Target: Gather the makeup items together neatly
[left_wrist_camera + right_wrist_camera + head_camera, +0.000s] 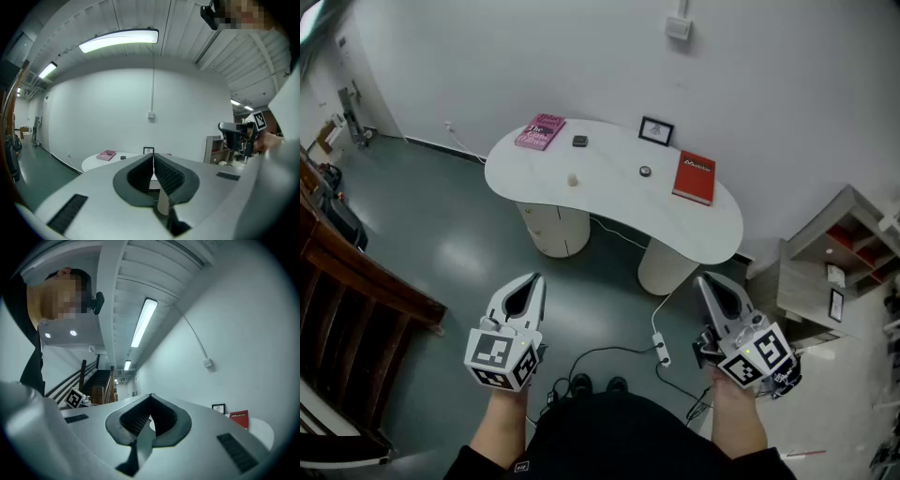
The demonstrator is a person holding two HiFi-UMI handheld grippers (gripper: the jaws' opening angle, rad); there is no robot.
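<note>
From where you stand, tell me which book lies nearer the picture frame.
The red book, close to the frame on its right; the pink book lies far off at the left.

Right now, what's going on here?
A person stands back from the white curved table, holding the left tongs and right tongs, both shut and empty. Nothing is gathered yet: a small black square item, a small round dark item and a small pale item lie apart between a pink book and a red book.

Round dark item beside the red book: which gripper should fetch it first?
Right, probably: the right gripper is nearer the round item and red book than the left gripper. Both are shut, empty.
</note>
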